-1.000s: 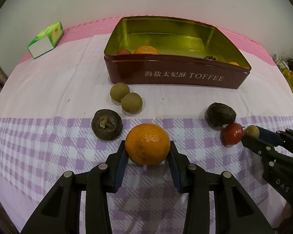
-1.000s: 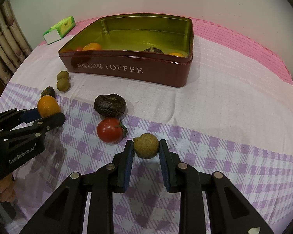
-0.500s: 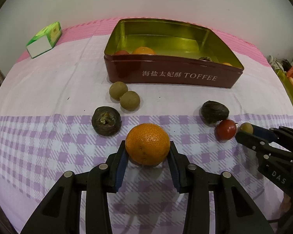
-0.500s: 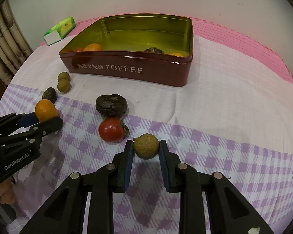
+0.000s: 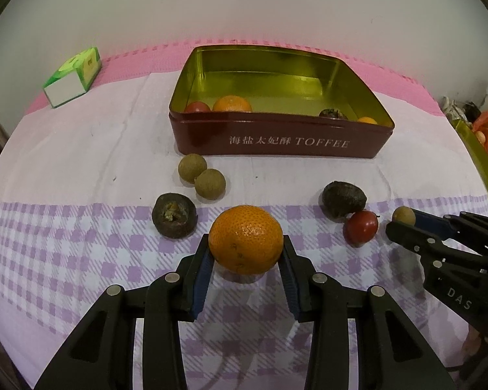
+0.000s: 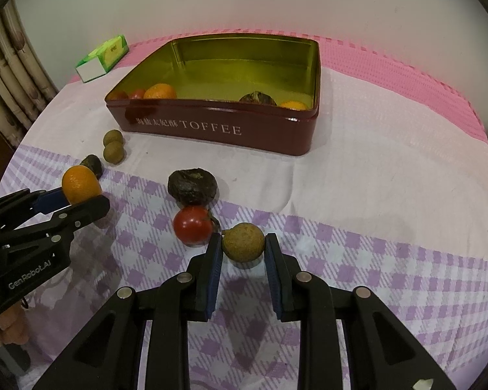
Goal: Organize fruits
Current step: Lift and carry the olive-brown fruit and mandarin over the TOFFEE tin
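My left gripper [image 5: 245, 242] is shut on an orange tangerine [image 5: 245, 239], held just above the checked cloth, where its shadow falls. My right gripper [image 6: 243, 243] is shut on a small tan longan [image 6: 243, 242], close beside a red cherry tomato [image 6: 192, 224]. The dark red toffee tin [image 5: 276, 143] stands open further back and holds a tangerine [image 5: 232, 104], a tomato [image 5: 196, 107], a dark fruit [image 5: 333, 113] and a small orange fruit [image 5: 367, 120]. The right gripper [image 5: 403, 221] shows at the left wrist view's right edge. The left gripper [image 6: 84, 195] shows at the right wrist view's left.
Loose on the cloth lie two longans [image 5: 192, 168] [image 5: 210, 183], a dark round fruit [image 5: 174, 215] and a wrinkled dark fruit [image 5: 343, 199]. A green and white box [image 5: 73, 76] sits at the back left. A gold tin lid edge [image 5: 478, 159] stands at the far right.
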`<state>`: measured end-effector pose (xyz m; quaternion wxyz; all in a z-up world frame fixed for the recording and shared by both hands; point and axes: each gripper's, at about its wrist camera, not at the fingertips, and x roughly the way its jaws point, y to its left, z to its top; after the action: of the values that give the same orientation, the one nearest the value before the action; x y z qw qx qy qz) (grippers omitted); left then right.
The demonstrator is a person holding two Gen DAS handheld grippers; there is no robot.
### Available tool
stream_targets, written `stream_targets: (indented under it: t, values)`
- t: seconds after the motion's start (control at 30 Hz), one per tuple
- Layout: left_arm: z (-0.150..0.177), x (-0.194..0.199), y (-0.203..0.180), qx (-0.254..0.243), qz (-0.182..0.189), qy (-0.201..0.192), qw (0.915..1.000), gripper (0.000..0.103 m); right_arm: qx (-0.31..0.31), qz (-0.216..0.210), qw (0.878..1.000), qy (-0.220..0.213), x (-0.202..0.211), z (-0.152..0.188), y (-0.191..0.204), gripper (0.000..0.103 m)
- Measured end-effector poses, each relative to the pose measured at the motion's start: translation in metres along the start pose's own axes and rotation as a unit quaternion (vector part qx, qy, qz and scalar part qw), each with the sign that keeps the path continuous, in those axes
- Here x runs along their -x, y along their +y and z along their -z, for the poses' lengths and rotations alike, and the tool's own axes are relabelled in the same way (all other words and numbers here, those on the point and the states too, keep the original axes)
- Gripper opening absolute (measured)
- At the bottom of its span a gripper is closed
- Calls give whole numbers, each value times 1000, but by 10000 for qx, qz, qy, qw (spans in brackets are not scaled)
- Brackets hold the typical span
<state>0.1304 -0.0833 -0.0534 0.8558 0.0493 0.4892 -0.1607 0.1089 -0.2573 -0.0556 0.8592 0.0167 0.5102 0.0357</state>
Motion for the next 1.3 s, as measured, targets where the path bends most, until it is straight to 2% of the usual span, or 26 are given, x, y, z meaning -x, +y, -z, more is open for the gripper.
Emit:
stream_targets:
  t: [0.53, 0.83, 1.1, 1.3]
  values:
    - [-25, 23, 3, 14, 170, -337, 9993, 40, 8, 15, 9996, -294, 27, -17, -4, 24]
    - [-52, 33, 11, -23, 222, -683, 9974, 40, 77, 39, 9987, -500, 32, -45, -7, 24]
    - [-84, 25, 19, 26, 253, -850, 9961, 40, 146, 53, 9982, -584, 28, -77, -8, 24]
    - [-101, 7, 22, 90, 357, -760, 9964, 40, 184, -26, 9979, -618, 16, -98, -4, 24]
